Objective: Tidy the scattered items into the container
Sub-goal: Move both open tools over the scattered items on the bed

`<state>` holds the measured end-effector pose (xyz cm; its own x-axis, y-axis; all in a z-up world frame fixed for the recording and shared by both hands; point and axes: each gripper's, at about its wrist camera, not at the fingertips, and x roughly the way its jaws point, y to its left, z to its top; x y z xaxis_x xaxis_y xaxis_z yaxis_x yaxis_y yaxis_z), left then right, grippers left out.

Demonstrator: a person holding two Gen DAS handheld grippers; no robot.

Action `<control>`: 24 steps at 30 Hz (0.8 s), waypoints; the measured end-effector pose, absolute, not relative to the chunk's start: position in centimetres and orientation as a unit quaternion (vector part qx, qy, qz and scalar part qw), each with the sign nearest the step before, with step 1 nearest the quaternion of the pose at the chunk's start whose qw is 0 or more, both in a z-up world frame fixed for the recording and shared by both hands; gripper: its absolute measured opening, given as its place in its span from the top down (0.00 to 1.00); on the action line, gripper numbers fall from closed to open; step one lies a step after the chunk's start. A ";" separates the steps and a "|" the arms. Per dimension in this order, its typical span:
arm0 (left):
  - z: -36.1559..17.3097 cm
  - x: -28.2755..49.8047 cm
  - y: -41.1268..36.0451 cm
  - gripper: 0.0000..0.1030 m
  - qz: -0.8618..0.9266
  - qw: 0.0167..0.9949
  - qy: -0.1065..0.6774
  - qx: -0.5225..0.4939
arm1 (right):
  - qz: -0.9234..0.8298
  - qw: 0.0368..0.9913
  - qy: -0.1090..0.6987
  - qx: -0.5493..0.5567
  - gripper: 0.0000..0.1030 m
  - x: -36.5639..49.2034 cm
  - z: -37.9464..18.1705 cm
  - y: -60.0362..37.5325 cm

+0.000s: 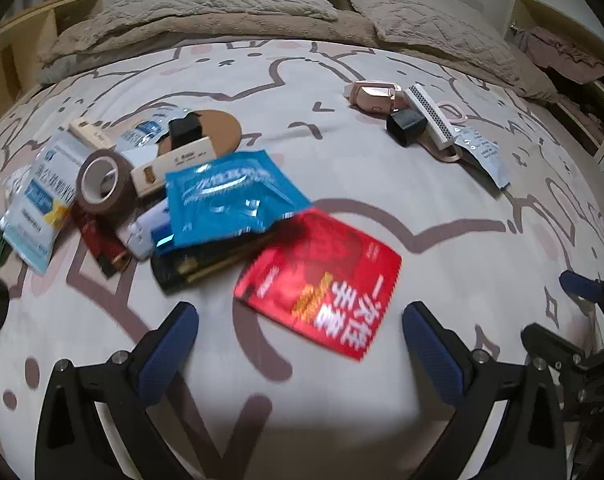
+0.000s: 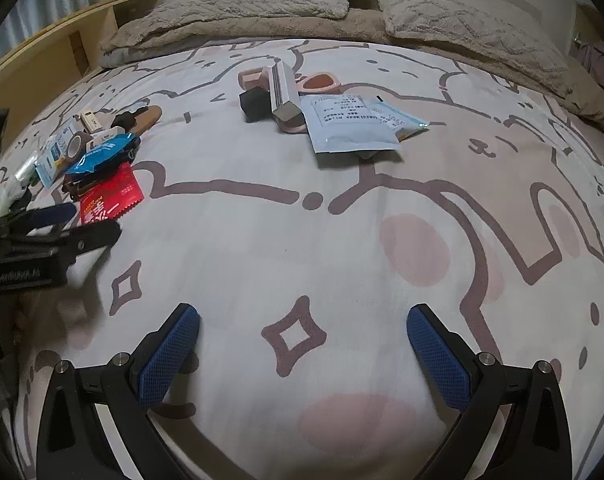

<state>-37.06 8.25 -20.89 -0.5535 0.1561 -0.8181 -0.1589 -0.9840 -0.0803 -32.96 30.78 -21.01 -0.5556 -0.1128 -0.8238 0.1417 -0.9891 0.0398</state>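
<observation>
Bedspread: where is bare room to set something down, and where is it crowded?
Free: the bedspread between the red packet and the pale blue pouch, down to the right gripper. Crowded: the left pile around the tape roll.

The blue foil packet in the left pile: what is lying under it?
Under the blue foil packet a dark flat item and a white-and-blue box stick out. Their covered parts cannot be seen.
</observation>
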 end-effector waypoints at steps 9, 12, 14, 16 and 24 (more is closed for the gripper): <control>-21.3 -39.1 8.6 0.00 0.874 0.106 0.031 -0.473 | -0.879 0.073 0.017 0.472 0.00 -33.1 -21.1 30.7; -21.3 -39.2 8.5 0.00 0.872 0.117 0.032 -0.473 | -0.878 0.074 0.015 0.472 0.00 -33.2 -21.3 30.7; -21.2 -39.2 8.5 0.00 0.874 0.121 0.034 -0.470 | -0.880 0.072 0.015 0.469 0.00 -33.2 -21.4 30.7; -21.1 -38.8 8.6 0.00 0.877 0.134 0.032 -0.461 | -0.882 0.069 0.018 0.465 0.00 -33.2 -21.6 30.6; -20.9 -37.5 10.6 0.00 0.882 0.174 0.068 -0.434 | -0.885 0.070 0.015 0.460 0.00 -33.2 -21.7 30.8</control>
